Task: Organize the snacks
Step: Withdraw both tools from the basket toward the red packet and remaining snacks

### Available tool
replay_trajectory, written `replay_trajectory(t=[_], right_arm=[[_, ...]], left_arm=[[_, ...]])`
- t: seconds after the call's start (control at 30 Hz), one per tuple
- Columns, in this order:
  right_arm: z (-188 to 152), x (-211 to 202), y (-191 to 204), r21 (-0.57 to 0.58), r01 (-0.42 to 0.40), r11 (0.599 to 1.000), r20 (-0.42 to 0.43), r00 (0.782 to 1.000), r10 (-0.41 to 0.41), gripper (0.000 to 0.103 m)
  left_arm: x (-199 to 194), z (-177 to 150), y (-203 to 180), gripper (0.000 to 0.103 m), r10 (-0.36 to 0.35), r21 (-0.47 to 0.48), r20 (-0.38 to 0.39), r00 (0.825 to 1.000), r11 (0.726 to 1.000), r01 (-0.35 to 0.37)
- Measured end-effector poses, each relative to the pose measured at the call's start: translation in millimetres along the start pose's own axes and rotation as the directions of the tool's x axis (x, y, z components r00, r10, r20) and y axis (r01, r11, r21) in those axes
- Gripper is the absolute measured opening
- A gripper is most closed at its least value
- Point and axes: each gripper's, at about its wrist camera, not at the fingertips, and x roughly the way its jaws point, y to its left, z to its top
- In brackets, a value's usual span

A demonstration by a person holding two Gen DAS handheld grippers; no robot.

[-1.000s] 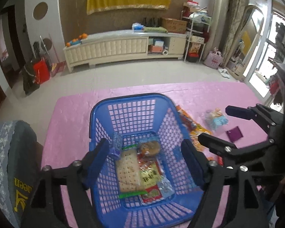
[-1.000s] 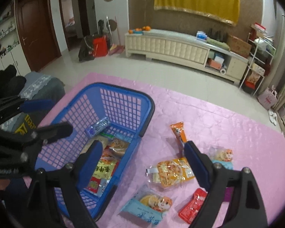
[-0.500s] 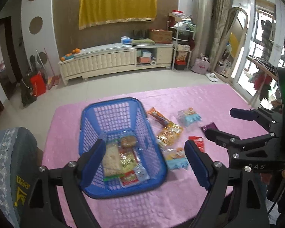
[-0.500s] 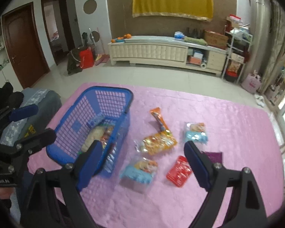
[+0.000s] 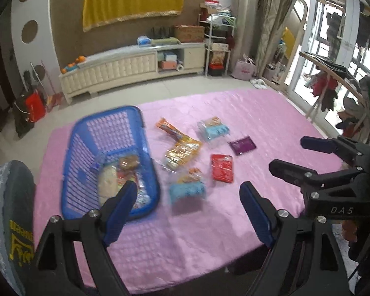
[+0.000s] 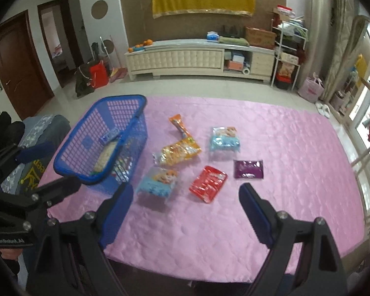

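Right wrist view, left to right: blue basket (image 6: 100, 145) — stiff plastic lattice, part-filled — then six loose packets on the quilted pink cloth (image 6: 283, 148). Nearest, the pale-blue packet (image 6: 157, 181) and red packet (image 6: 208, 183) look light, crinkly, slippery; I'd pinch a sealed edge. Left gripper (image 5: 187, 212) and right gripper (image 6: 186, 213) both gape, empty.

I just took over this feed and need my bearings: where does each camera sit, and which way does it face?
Left wrist: on the left hand-held gripper, looking down across the pink quilted table; the right hand-held gripper shows at right.
Right wrist: on the right hand-held gripper, same direction; the left one shows at left.
Shared: blue plastic mesh basket, red flat snack packet, both sets of jaws open and empty.
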Motion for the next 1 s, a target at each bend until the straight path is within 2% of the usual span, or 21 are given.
replay_trajectory(t=[0.07, 0.23, 0.37, 0.6, 0.73, 0.87, 1.0], right_arm=[[-8.9, 4.1, -12.0, 0.023, 0.007, 1.0, -0.023, 1.0, -0.007, 0.09], [-31.8, 20.8, -19.9, -0.057, 0.126, 0.99, -0.061, 0.99, -0.13, 0.09], [-46.3, 32.2, -27.6, -0.064, 0.093, 0.994, -0.058, 0.994, -0.096, 0.09], [-57.5, 51.0, -51.7, 0.005, 0.029, 1.0, -0.042, 0.999, -0.029, 0.09], [-59.3, 67.2, -63.9, 0.023, 0.041, 0.999, -0.057, 0.998, -0.04, 0.09], [-62.3, 87.9, -76.7, 0.061, 0.027, 0.998, -0.092, 0.996, -0.022, 0.09], [-63.1, 108.5, -83.1, 0.065, 0.026, 0.998, -0.121, 0.993, -0.018, 0.09]], left_arm=[[4.5, -5.1, -8.5, 0.083, -0.009, -0.013, -0.001, 1.0, 1.0, 0.009], [23.5, -17.1, -34.1, 0.083, -0.017, 0.024, -0.026, 1.0, 1.0, 0.018], [42.6, -25.7, -50.5, 0.083, 0.017, 0.057, -0.051, 0.999, 0.998, -0.014], [85.6, -32.5, -46.4, 0.083, 0.033, 0.0, -0.12, 0.992, 0.999, -0.033], [109.8, -29.9, -45.0, 0.083, 0.043, 0.0, -0.169, 0.985, 0.999, -0.043], [135.4, -23.9, -46.8, 0.083, 0.085, 0.041, -0.201, 0.976, 0.996, -0.078], [157.2, -18.4, -40.4, 0.083, 0.109, 0.035, -0.245, 0.964, 0.994, -0.103]])
